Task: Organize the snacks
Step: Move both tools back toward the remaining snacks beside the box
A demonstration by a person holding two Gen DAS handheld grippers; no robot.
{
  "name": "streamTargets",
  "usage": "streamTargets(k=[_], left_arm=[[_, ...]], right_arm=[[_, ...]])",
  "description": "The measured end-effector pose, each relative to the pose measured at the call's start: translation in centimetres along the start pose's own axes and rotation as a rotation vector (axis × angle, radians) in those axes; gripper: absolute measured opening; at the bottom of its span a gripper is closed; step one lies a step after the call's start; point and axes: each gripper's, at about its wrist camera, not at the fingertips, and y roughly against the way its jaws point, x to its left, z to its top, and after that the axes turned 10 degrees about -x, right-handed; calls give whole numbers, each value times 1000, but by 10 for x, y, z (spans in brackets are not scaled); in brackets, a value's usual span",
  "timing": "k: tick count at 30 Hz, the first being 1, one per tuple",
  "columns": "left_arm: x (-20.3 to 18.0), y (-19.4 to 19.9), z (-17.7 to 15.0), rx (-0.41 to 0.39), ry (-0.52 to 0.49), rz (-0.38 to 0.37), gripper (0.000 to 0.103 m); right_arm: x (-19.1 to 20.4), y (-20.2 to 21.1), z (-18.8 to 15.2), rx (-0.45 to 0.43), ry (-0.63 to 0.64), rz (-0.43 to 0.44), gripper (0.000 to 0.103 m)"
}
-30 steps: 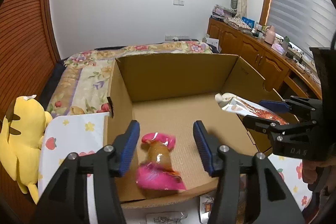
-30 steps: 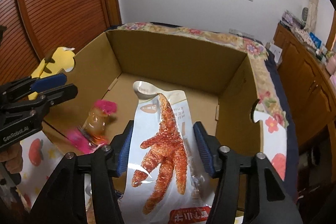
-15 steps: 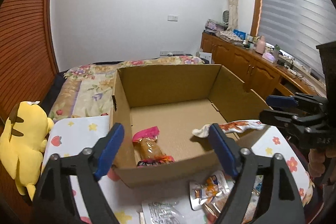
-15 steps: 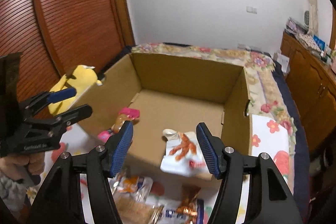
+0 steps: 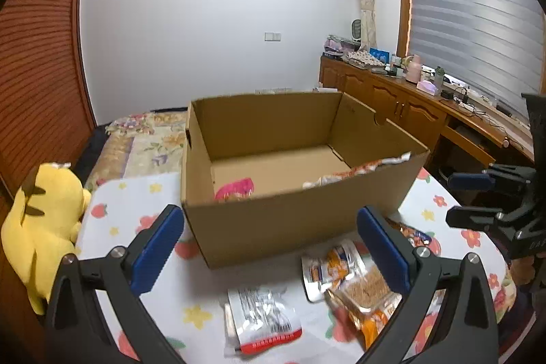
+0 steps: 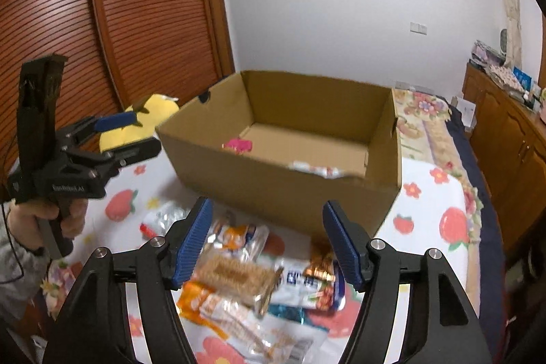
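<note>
Snack packets (image 6: 259, 282) lie heaped at the lower centre on the strawberry-print surface (image 6: 454, 227) before the cardboard box (image 6: 283, 179), beneath both empty grippers, left gripper (image 5: 269, 248) and right gripper (image 6: 268, 241), whose jaws have just been spreading apart; their print is unreadable.

Centre frame on the table (image 5: 143, 203): cardboard box (image 5: 290, 220) with two snack packets (image 5: 235, 190) inside, loose snack packets (image 6: 245, 275) in front at lower centre, plush toy (image 5: 41, 220) at far left.

Floral-cloth table (image 5: 146, 210): cardboard box (image 5: 293, 220), perhaps five snack packets (image 6: 235, 275)
</note>
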Motion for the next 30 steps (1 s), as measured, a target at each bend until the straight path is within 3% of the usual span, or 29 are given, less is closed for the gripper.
streamTargets(k=[14,30], left_arm=[[2,10,-72,76,8,16,102],[8,6,-96,118,38,27,102]], right_arm=[[8,-9,-81,140,0,29,69],[15,-32,-102,222,28,91,69]])
